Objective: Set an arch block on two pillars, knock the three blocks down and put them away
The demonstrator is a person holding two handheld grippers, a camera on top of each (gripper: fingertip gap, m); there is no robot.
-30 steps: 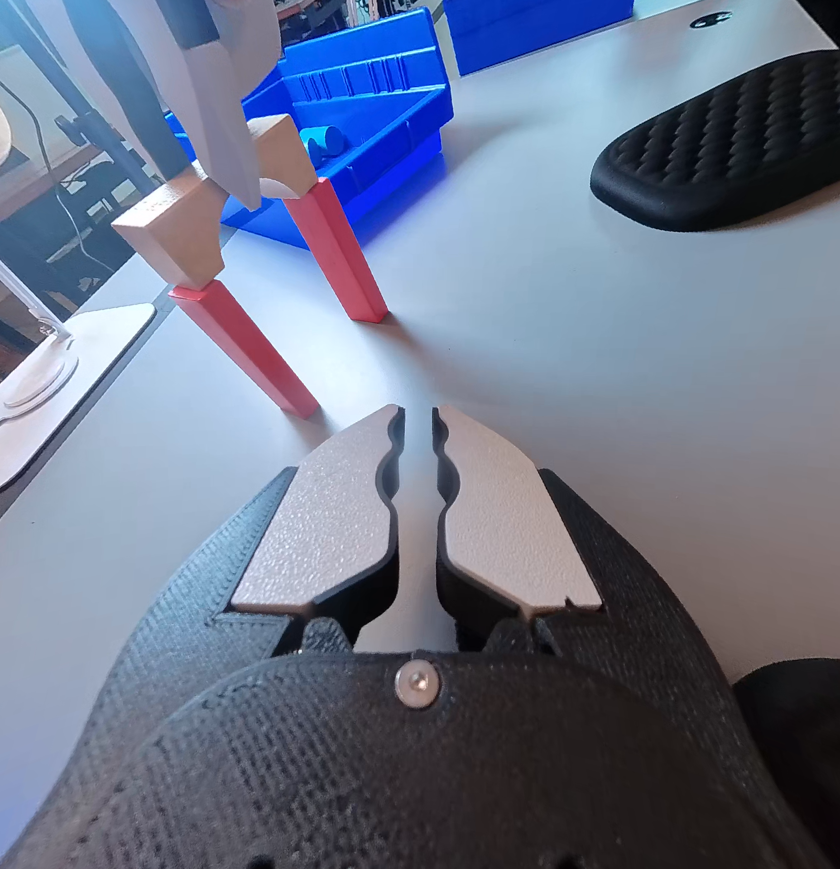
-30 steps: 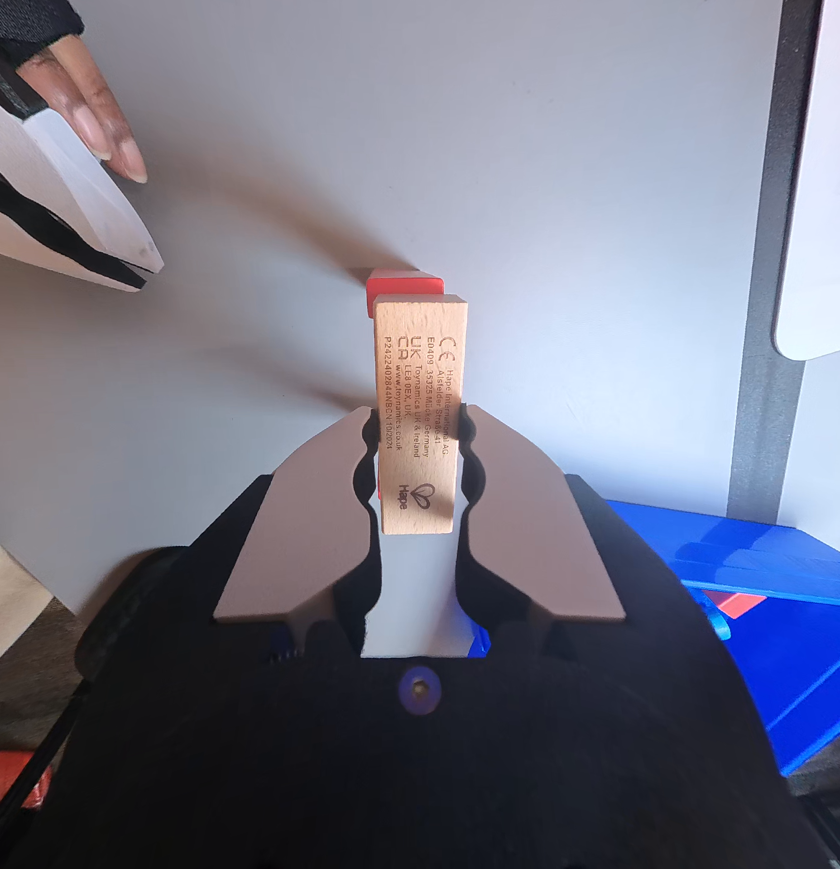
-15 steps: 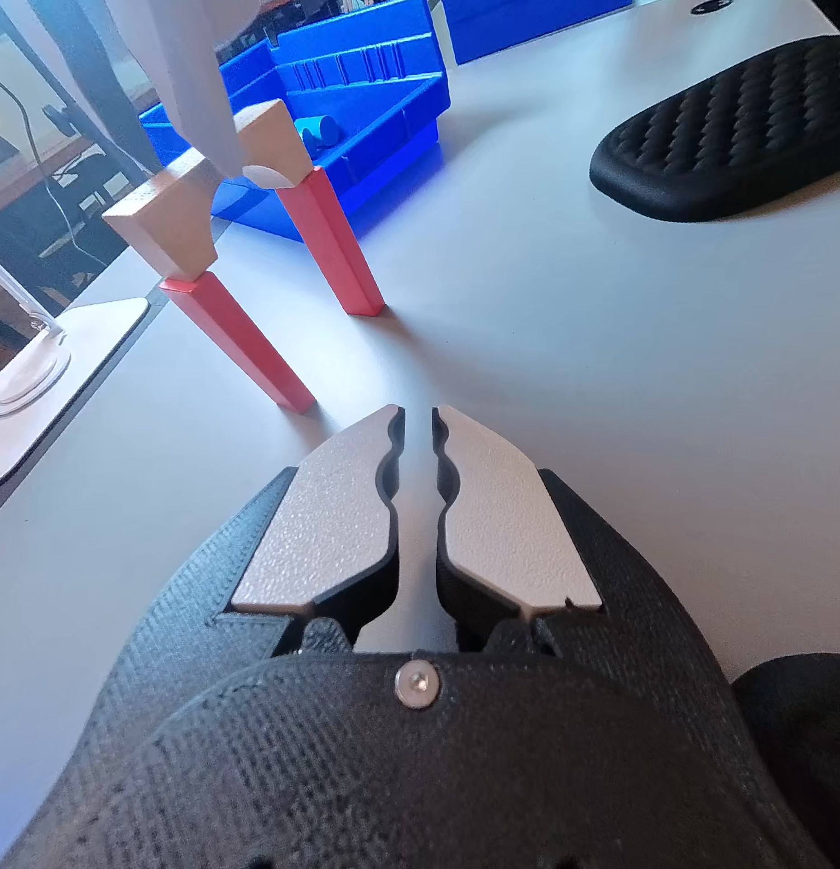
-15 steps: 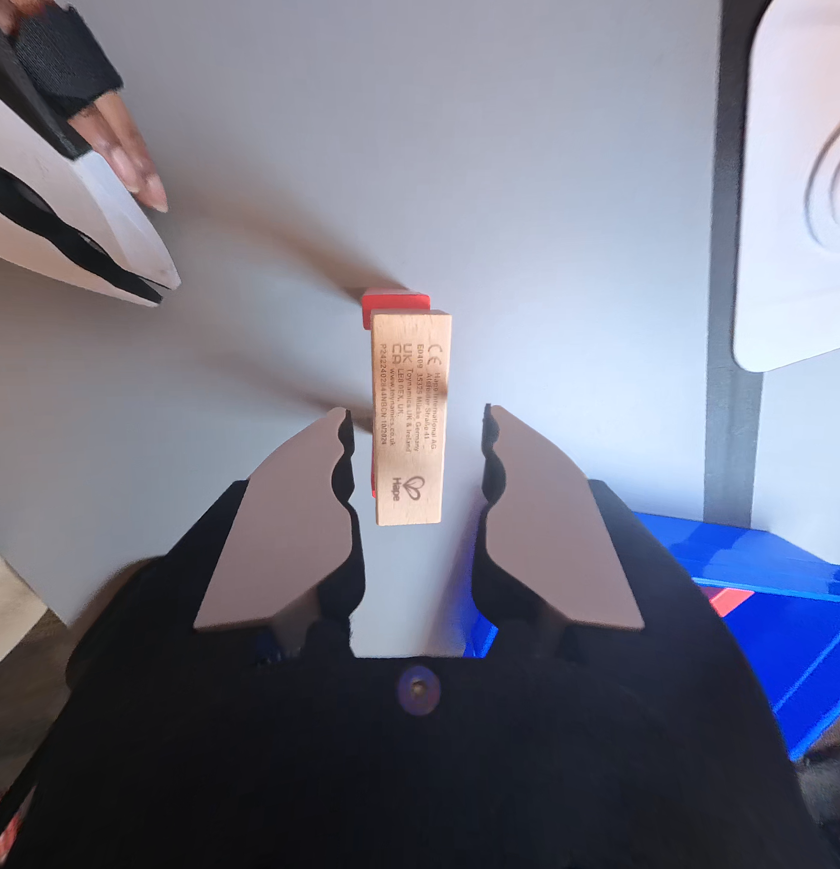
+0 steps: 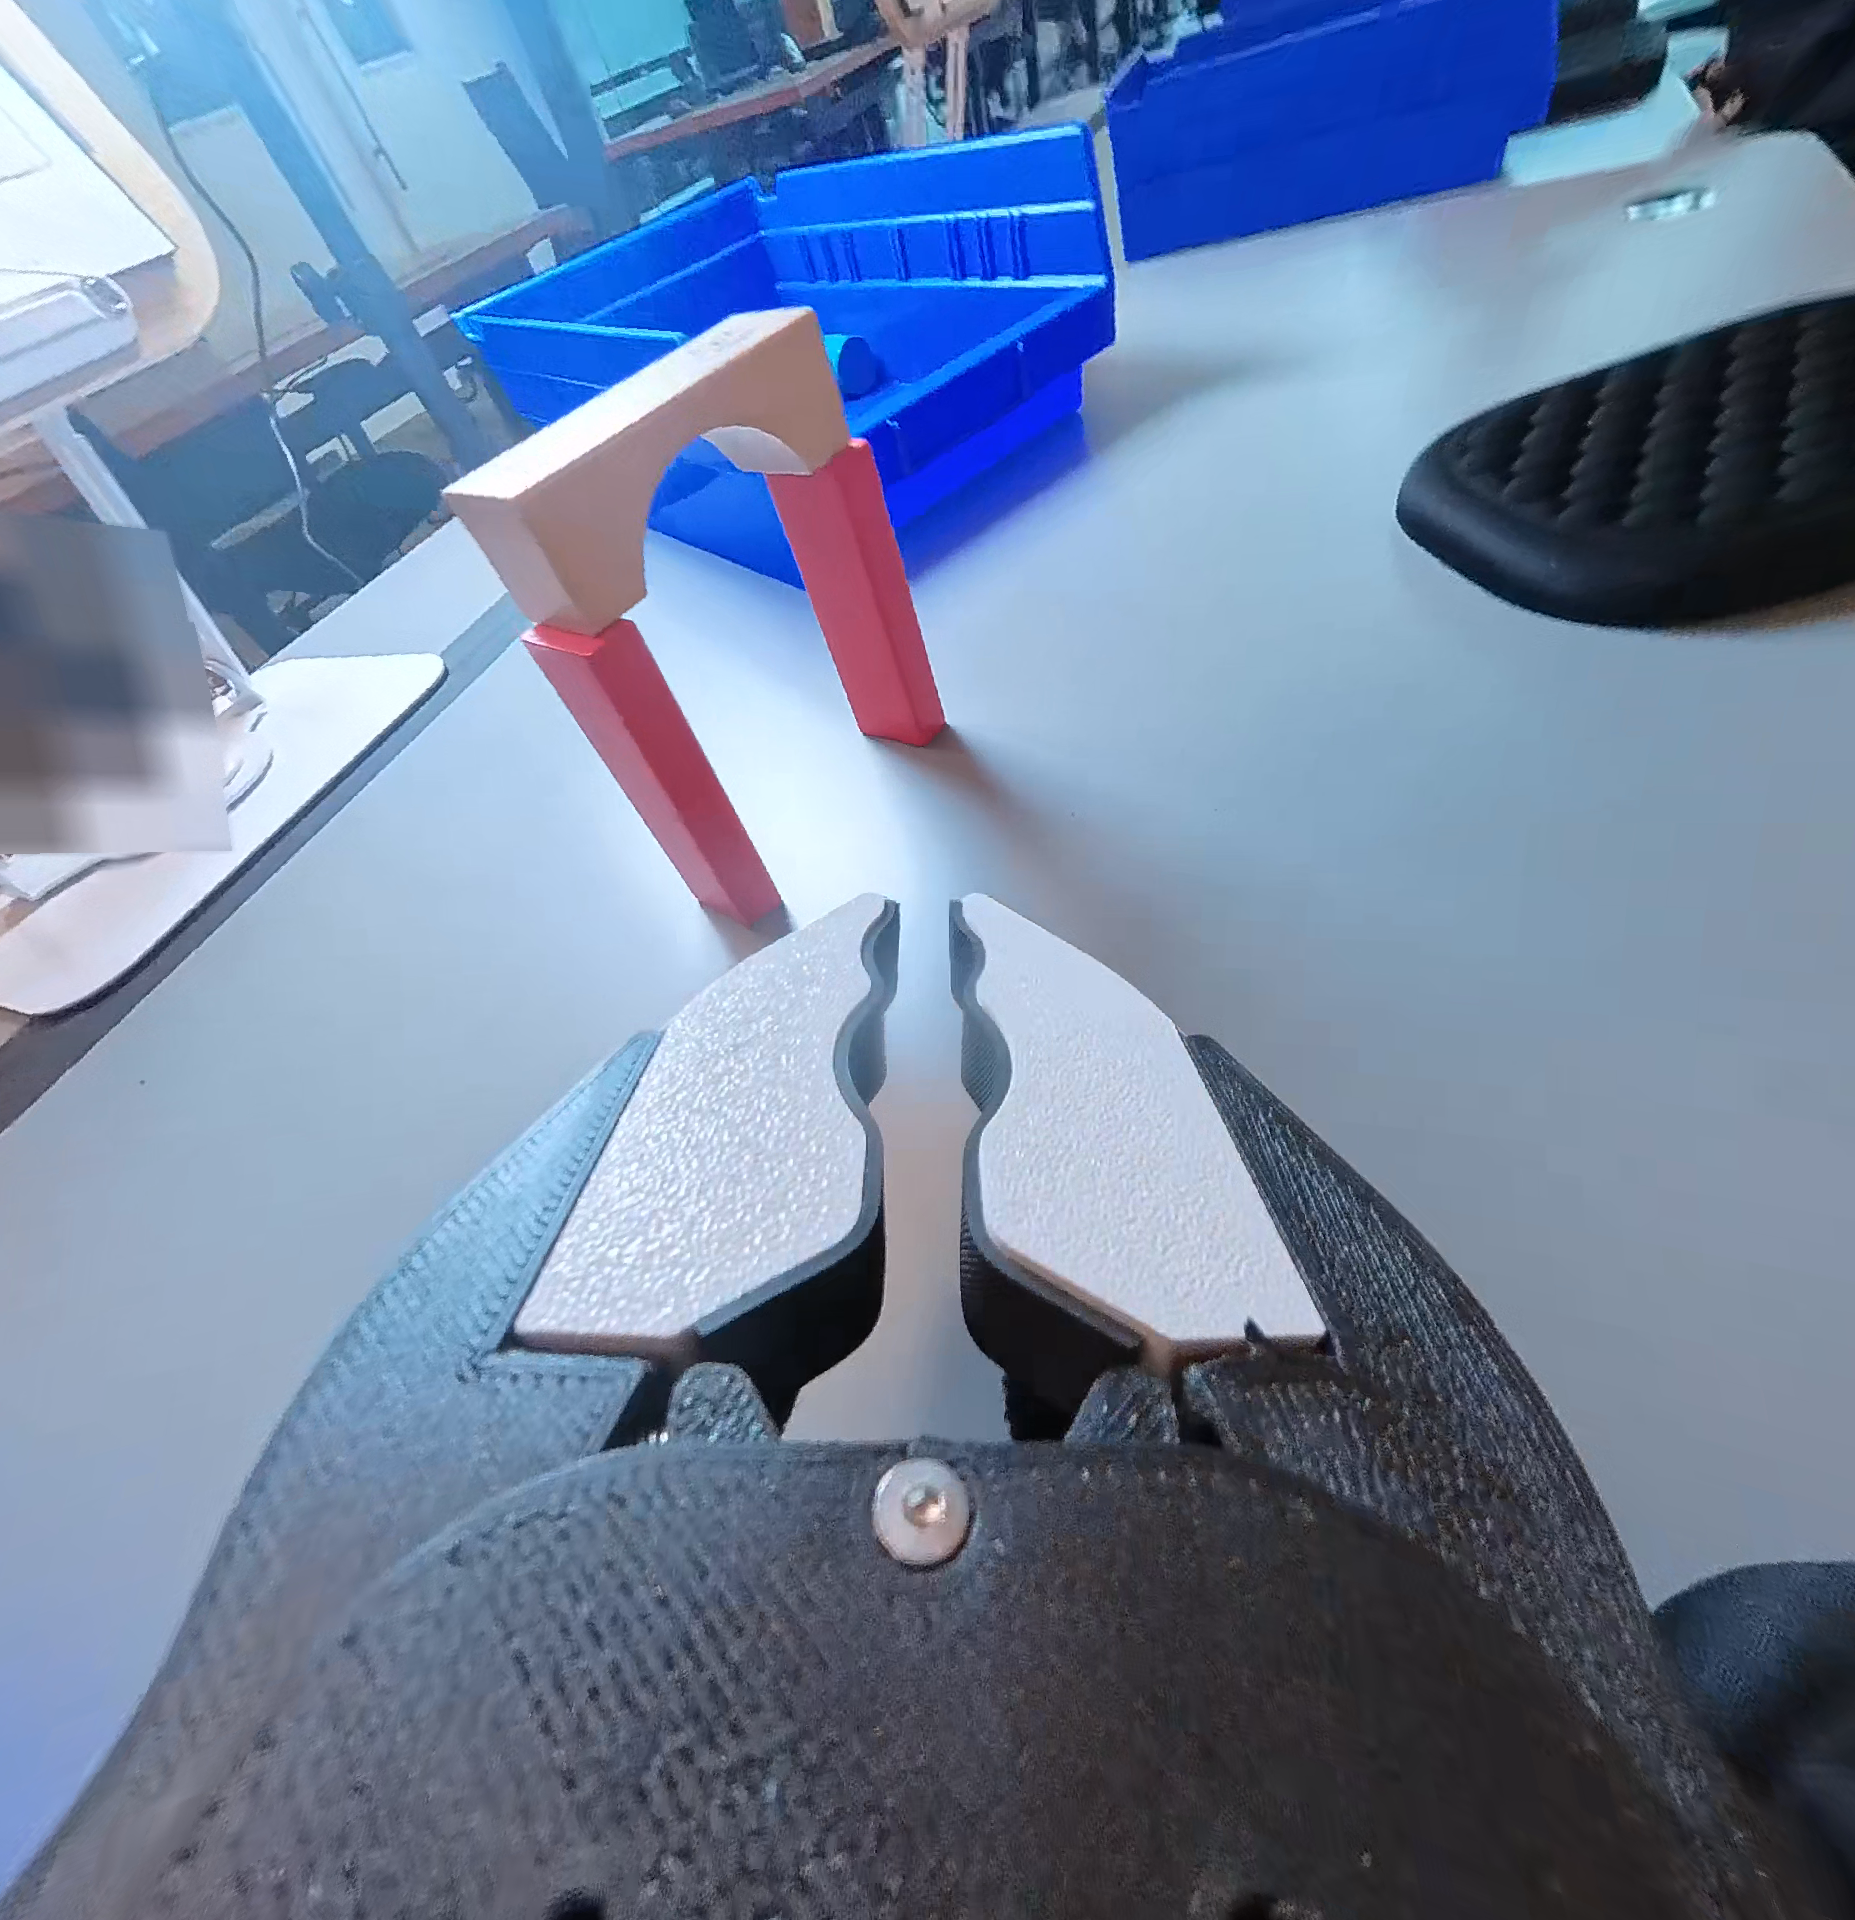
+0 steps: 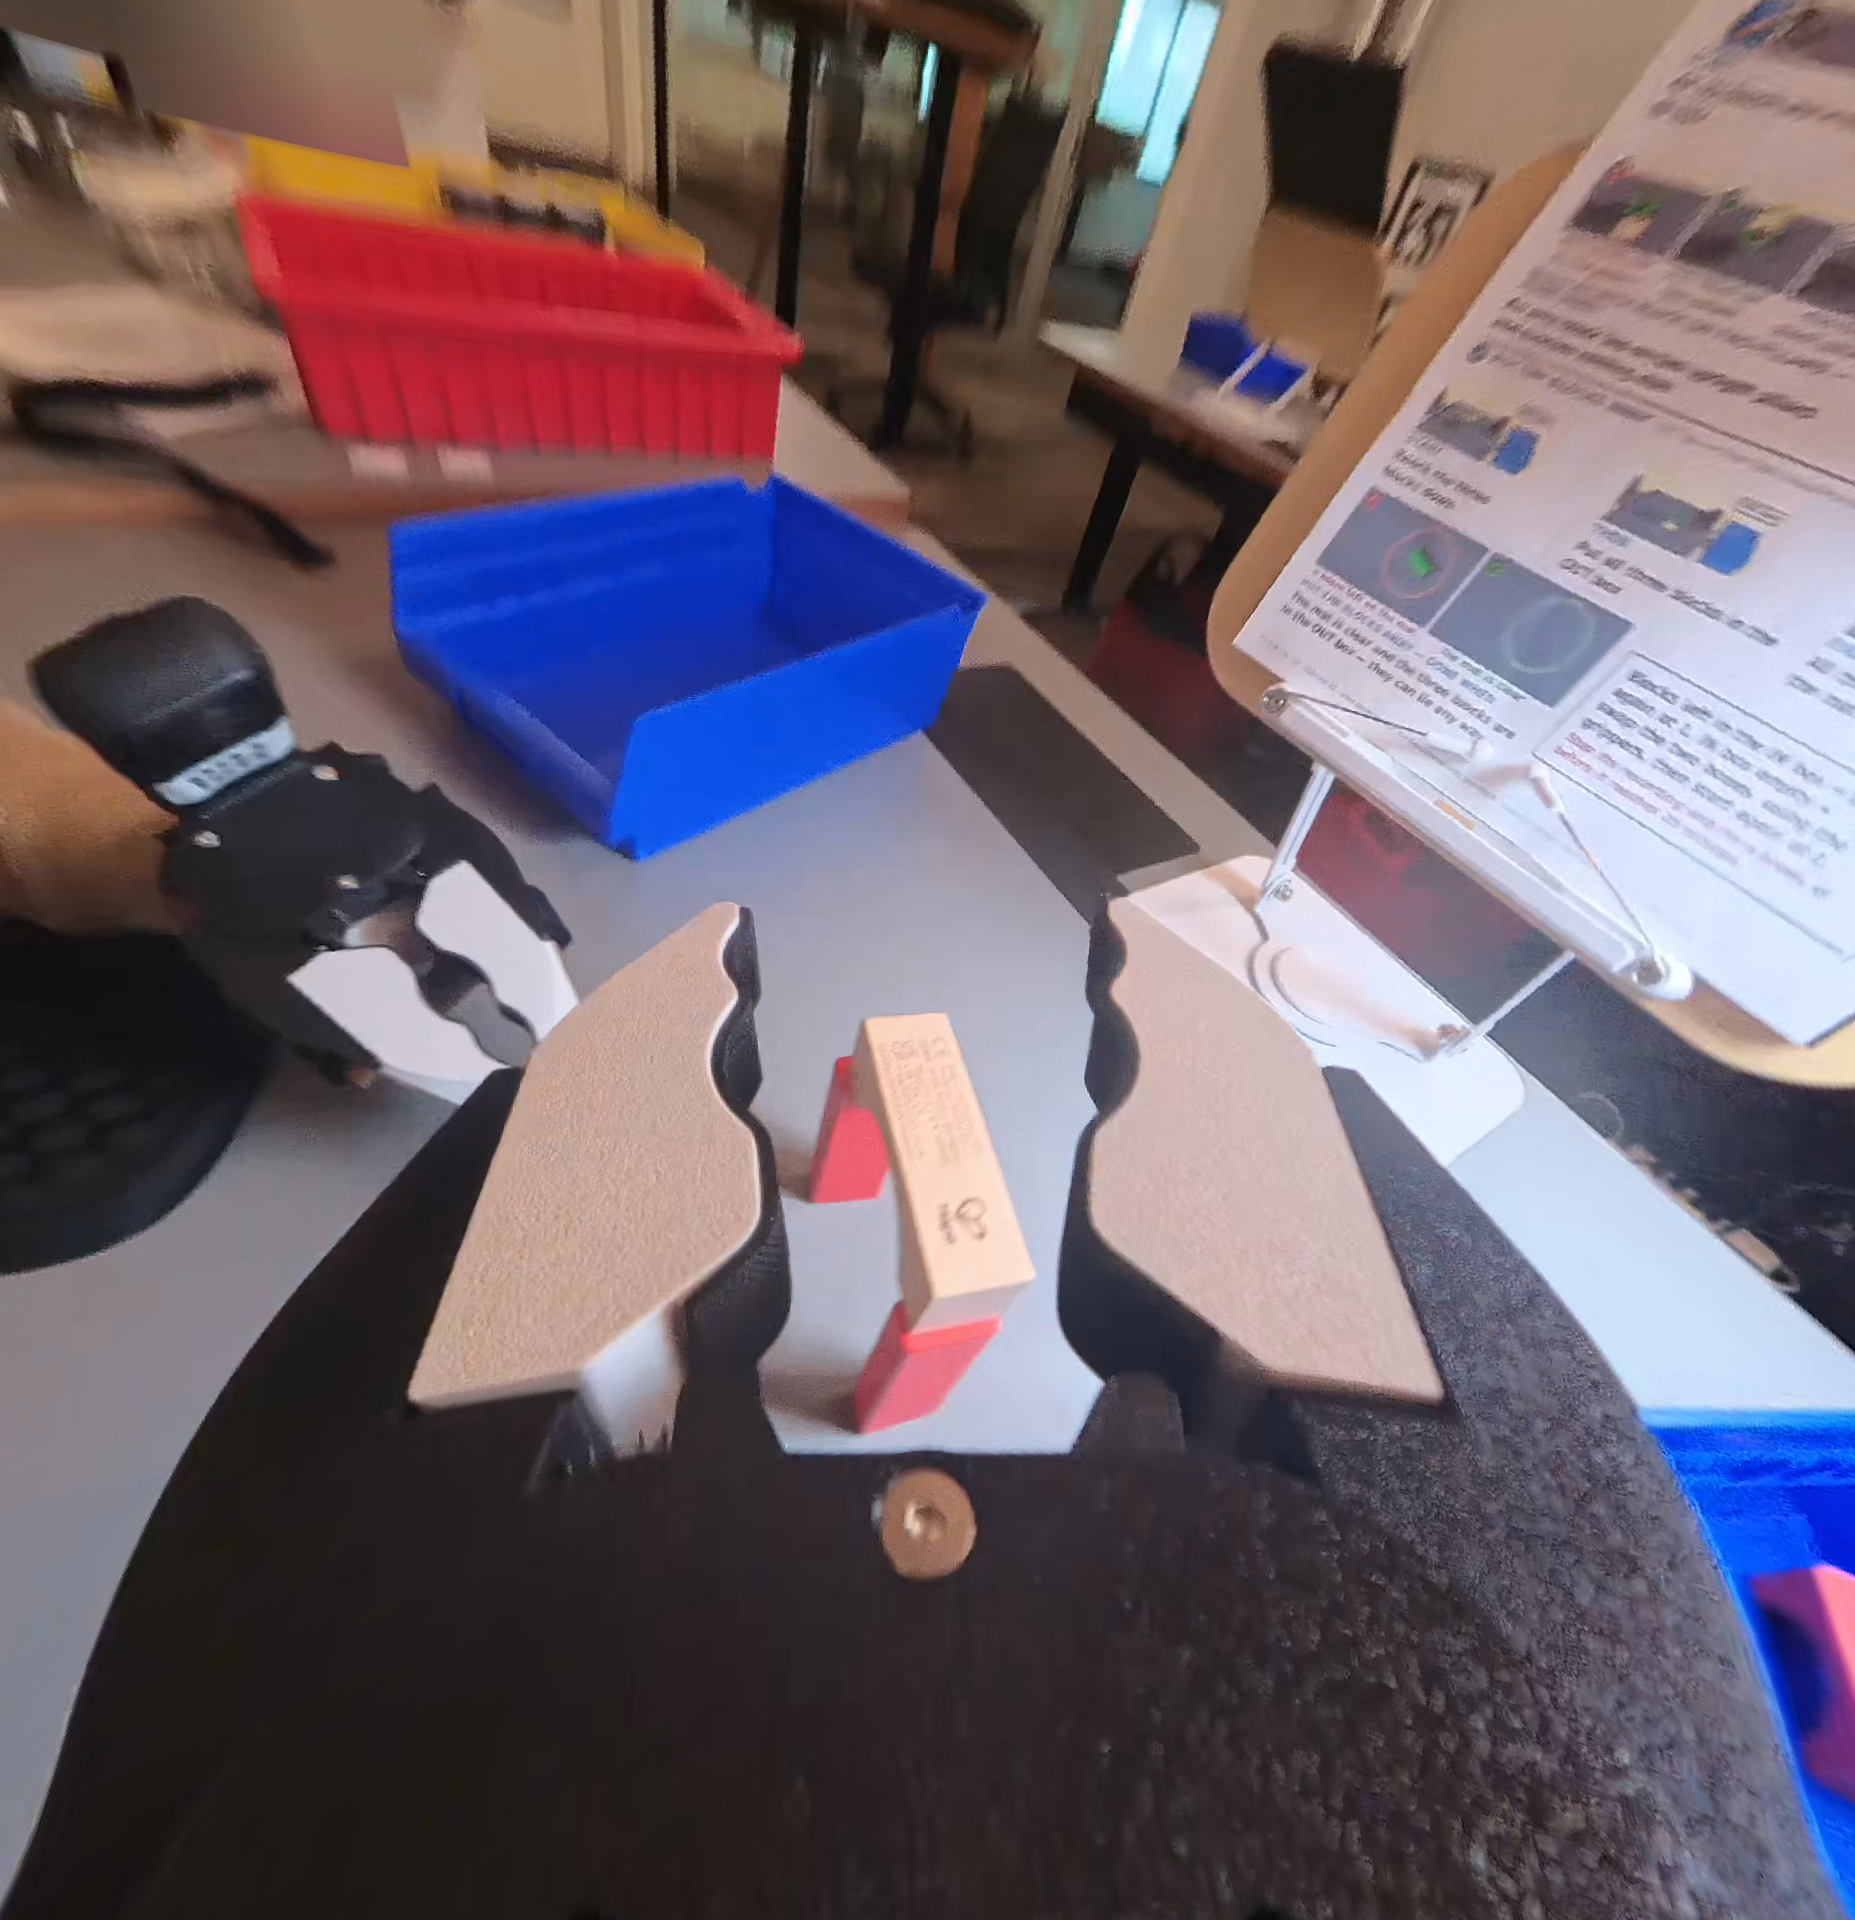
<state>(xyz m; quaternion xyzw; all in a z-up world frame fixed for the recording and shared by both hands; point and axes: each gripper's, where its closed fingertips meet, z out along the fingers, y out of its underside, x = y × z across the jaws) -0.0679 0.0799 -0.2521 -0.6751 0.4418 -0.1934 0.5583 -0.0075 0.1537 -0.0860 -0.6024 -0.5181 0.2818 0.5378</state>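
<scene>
A wooden arch block [image 5: 642, 457] rests across two upright red pillars, the near one [image 5: 653, 769] and the far one [image 5: 861, 603], on the grey table. My left gripper [image 5: 923, 914] is shut and empty, low over the table just right of the near pillar's foot. In the right wrist view the arch block [image 6: 944, 1153] on its pillars [image 6: 918, 1371] shows from above, between my fingers but well below them. My right gripper [image 6: 918, 935] is wide open and empty. The left gripper [image 6: 424, 977] shows at the left there.
A blue bin [image 5: 902, 312] holding a blue cylinder stands behind the arch. An empty blue bin [image 6: 694, 644] and a red bin [image 6: 528, 332] stand farther off. A black mat [image 5: 1671, 468] lies to the right. A white stand [image 6: 1318, 997] holds an instruction sheet [image 6: 1588, 520]. Tip to tip, the grippers are about 20 cm apart.
My right gripper opened, let go of the arch block and drew up and back from it. The arch stays on the two pillars. My left gripper has stayed put.
</scene>
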